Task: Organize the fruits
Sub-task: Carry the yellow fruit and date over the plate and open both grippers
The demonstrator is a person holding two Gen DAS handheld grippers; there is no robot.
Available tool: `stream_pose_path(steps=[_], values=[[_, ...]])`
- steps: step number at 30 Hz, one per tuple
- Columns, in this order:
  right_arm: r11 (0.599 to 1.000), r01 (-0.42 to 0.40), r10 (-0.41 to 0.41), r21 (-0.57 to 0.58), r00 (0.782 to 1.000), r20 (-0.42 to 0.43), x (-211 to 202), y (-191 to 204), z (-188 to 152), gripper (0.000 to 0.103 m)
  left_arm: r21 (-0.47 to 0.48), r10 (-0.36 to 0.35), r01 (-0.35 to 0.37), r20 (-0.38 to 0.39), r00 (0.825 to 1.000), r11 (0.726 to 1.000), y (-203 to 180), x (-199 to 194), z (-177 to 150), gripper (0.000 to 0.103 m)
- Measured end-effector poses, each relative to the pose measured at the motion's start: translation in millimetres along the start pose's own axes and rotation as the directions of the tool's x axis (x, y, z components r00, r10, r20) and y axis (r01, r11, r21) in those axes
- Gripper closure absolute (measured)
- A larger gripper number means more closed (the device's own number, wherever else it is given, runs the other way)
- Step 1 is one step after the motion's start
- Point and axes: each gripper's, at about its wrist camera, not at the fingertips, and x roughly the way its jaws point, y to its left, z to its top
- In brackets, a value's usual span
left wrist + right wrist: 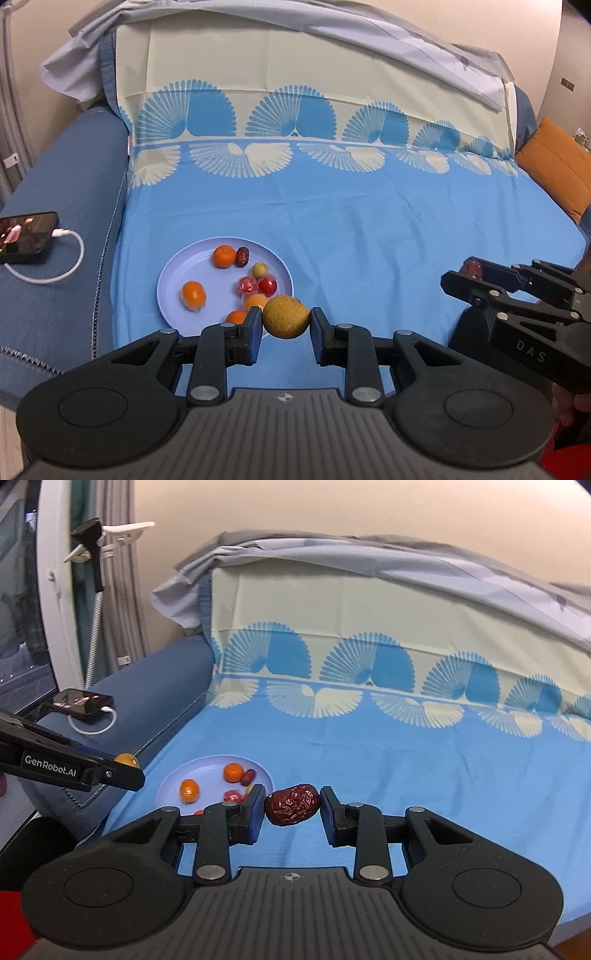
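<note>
My left gripper (286,319) is shut on a round yellow-brown fruit (285,316), held just off the near right rim of a pale lilac plate (173,273). On the plate lie an orange (224,256), a dark red date (242,256), a second orange (193,294), a small green fruit (259,269) and red wrapped fruits (257,285). My right gripper (292,805) is shut on a wrinkled dark red date (292,804), above the blue cloth to the right of the plate (207,768). The right gripper (471,271) also shows at the right of the left wrist view.
The plate rests on a blue patterned cloth (369,229) spread over a sofa. A phone (27,236) with a white cable lies on the sofa's left arm. An orange cushion (557,170) sits at the far right. Draped sheets cover the backrest.
</note>
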Motion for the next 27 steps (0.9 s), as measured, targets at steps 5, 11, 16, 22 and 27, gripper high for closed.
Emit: stream_pose_path(steps=[5,11,16,22,27], values=[[1.000,-0.009,0.009,-0.020,1.000,0.008,-7.2,7.3,-0.9,0.069,-0.008,0.006,-0.006,0.022,1.000,1.000,1.3,-13.3,-7.2,0.073],[1.000,-0.010,0.010,-0.029,1.000,0.017,-10.8,9.6,0.4,0.069,-0.024,0.016,-0.016,0.025,1.000,1.000,5.9,-17.5,-9.6,0.073],[0.999,-0.011,0.012,-0.030,1.000,0.014,-10.5,10.6,0.3,0.069,-0.023,0.021,-0.021,0.031,0.999,1.000,5.7,-19.0,-10.2,0.073],[0.999,-0.022,0.022,-0.035,1.000,0.003,-8.0,11.2,-1.1,0.069,-0.031,0.025,-0.025,0.027,0.999,0.999,6.2,-18.5,-10.1,0.073],[0.999,-0.031,0.030,-0.031,0.999,-0.013,-4.9,7.3,0.6,0.069,-0.041,0.032,-0.031,0.020,0.999,0.999,7.2,-15.8,-9.2,0.073]])
